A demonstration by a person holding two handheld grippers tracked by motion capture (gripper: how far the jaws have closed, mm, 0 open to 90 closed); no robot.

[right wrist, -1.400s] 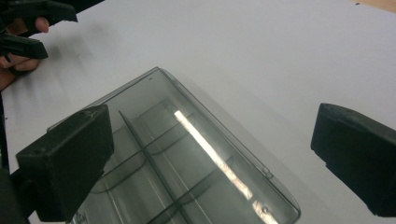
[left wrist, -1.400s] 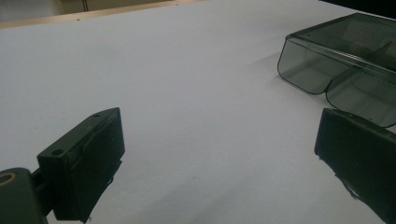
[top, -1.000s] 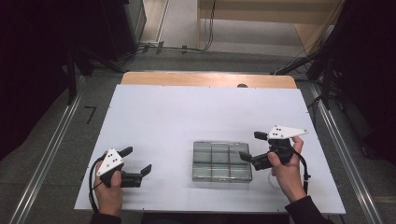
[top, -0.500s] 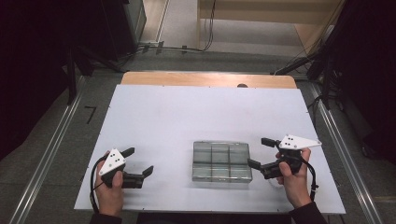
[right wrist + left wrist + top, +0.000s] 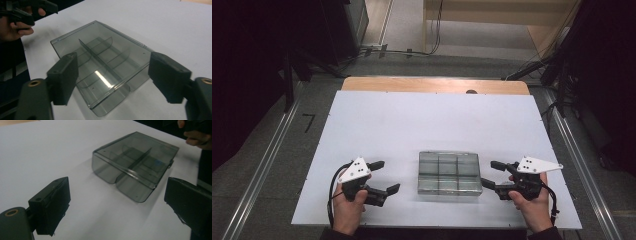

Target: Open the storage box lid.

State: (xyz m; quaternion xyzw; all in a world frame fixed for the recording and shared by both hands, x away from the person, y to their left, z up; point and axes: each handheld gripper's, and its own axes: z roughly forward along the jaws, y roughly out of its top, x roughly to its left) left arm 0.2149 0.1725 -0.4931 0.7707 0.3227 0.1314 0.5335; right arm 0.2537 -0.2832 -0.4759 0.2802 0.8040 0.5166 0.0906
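Tabletop: a white rectangular tabletop (image 5: 412, 125) carries everything; most of its surface is left bare, and the work is kept near its front edge, within easy reach of both hands.

Box, place: a smoky grey, see-through plastic compartment box (image 5: 448, 173) lies flat near the front edge, roughly midway between the front corners. It sits between the two grippers, which suits a grasp from both ends at once.

Box, look: it is shallow and rectangular with rounded corners. One long divider and shorter cross walls split it into small compartments, all seen empty in the right gripper view (image 5: 105, 65). Light is reflected off its glossy walls.

Right gripper: the black two-jaw right gripper (image 5: 492, 175) is held at the box's right end, close to the corner nearest the front edge. Its jaws have just been closing and are still set apart. The box's end is framed by them in the right gripper view, yet no pad is seen pressing on it.

Left gripper: the black two-jaw left gripper (image 5: 385, 177) is held apart from the box's left end, pointed at it. Its jaws are spread wide, with nothing between them.
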